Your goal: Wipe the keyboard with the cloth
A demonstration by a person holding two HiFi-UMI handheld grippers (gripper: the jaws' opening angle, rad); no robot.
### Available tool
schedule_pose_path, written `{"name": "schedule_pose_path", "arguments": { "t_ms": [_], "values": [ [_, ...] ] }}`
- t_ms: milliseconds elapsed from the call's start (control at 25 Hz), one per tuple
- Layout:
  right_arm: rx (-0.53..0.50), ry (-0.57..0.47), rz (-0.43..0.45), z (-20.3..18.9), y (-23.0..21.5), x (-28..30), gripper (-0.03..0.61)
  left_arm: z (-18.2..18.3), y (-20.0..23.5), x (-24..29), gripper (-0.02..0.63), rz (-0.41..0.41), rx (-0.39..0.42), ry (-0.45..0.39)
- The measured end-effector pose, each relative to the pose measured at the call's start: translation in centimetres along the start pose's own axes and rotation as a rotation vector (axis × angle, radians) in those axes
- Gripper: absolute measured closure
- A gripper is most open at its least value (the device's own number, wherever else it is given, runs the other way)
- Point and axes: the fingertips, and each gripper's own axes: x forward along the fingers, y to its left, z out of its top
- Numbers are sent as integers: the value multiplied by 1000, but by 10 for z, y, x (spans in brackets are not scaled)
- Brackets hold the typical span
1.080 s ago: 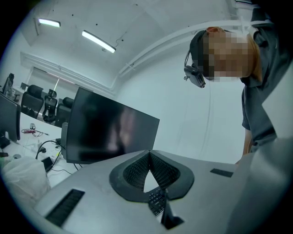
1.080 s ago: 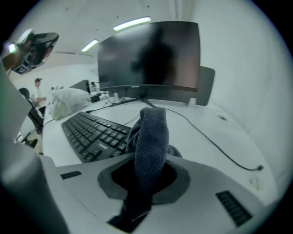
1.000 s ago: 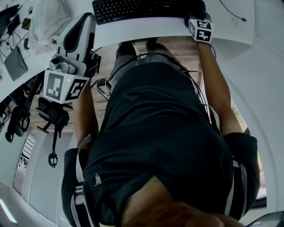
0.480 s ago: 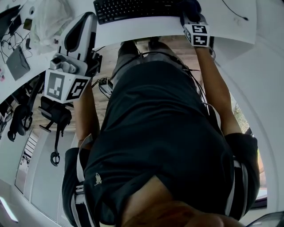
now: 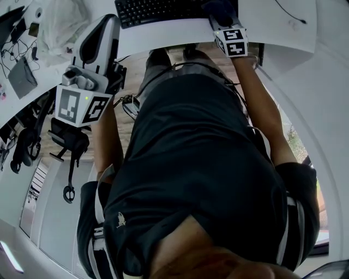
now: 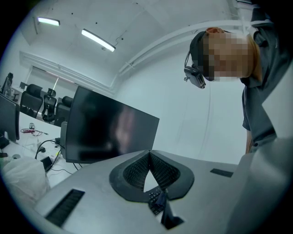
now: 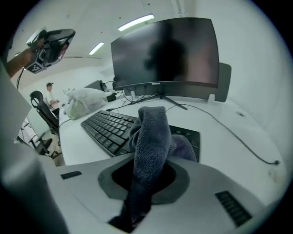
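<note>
1. Keyboard (image 5: 163, 11) lies near the front edge of the desk (image 5: 180, 32); bare desktop to its right.
2. Right gripper (image 7: 146, 178) is clamped on the cloth (image 7: 150, 137), over the keyboard's right end.
3. Left gripper (image 6: 149, 171) has jaws together, empty, held off the desk's left.
4. Monitor (image 7: 165, 52) stands behind; bag (image 7: 84, 103) left, cable (image 7: 238, 137) right.
5. White desk; strip-lit office.

White desk (image 7: 247, 123) with keyboard (image 7: 107, 128), monitor (image 7: 165, 50), bag (image 7: 84, 103)

There are two grippers, a left gripper (image 6: 149, 157) and a right gripper (image 7: 146, 183), one keyboard (image 7: 105, 128), one cloth (image 7: 149, 137), one monitor (image 7: 165, 52) and one plastic bag (image 7: 84, 101).
</note>
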Motion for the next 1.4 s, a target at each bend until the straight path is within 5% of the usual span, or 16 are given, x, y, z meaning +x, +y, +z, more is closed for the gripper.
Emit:
{"name": "schedule_pose_path", "arguments": {
  "t_ms": [120, 200, 520, 600, 760, 880, 1200, 1400],
  "values": [
    [35, 28, -177, -19, -53, -24, 523, -1, 1, 0, 609, 5, -5, -3],
    [43, 33, -220, -24, -59, -28, 524, -3, 2, -1, 609, 6, -10, -3],
    [-63, 4, 44, 9, 52, 17, 525, 0, -3, 3, 609, -16, 1, 1],
    [-31, 6, 17, 4, 32, 8, 525, 2, -2, 2, 609, -10, 4, -2],
    [11, 29, -176, -17, -39, -20, 525, -1, 2, -1, 609, 7, -5, 0],
    [29, 28, -244, -11, -49, -14, 525, -5, 4, -2, 609, 7, -14, 4],
    [-72, -15, -76, 36, -11, 29, 525, -2, 1, 0, 609, -7, -4, 12],
    [-23, 13, -207, 29, -64, 15, 525, -6, 5, -3, 609, 6, -11, 10]
  ]
}}
